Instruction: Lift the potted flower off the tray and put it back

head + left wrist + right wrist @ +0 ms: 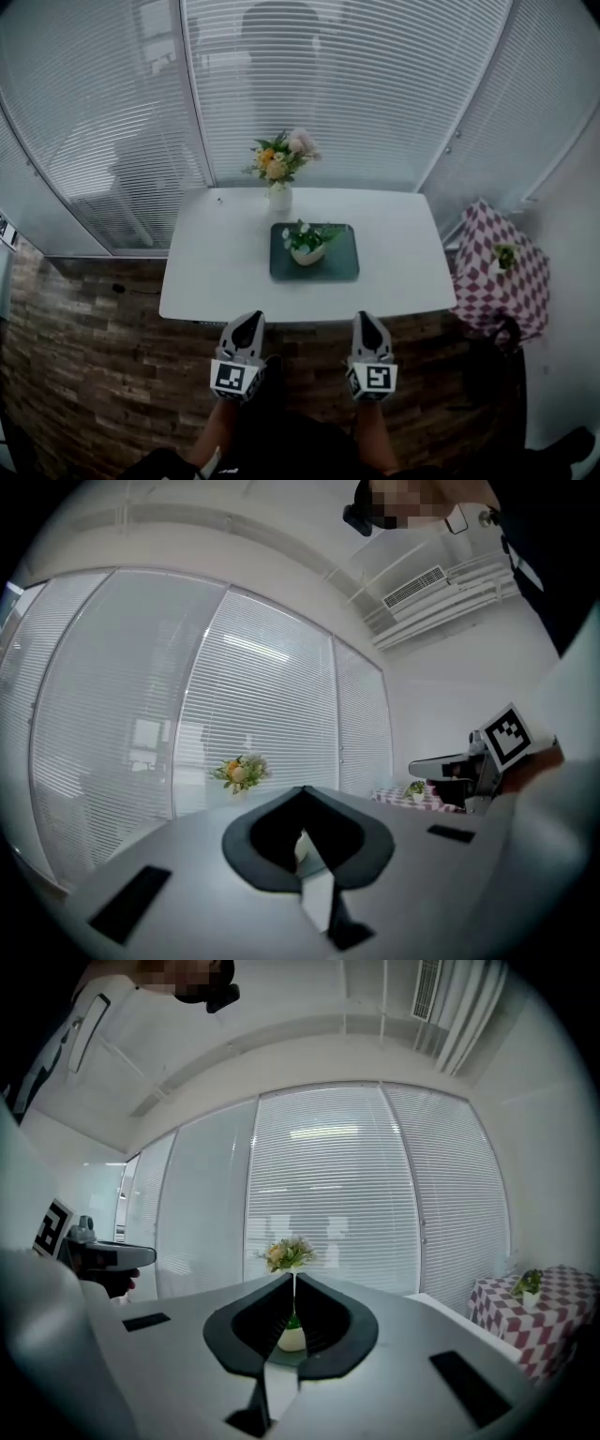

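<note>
The potted flower (307, 245) is sitting on the dark green tray (343, 268) in the middle of the white tabletop (211, 272). The left tongs (247, 321) and the right tongs (366, 319) are both hanging by the near edge of the tabletop. Both are pinched tight together and holding nothing (the pot is well apart from them). A vase of flowers (279, 173) is standing behind the tray.
</note>
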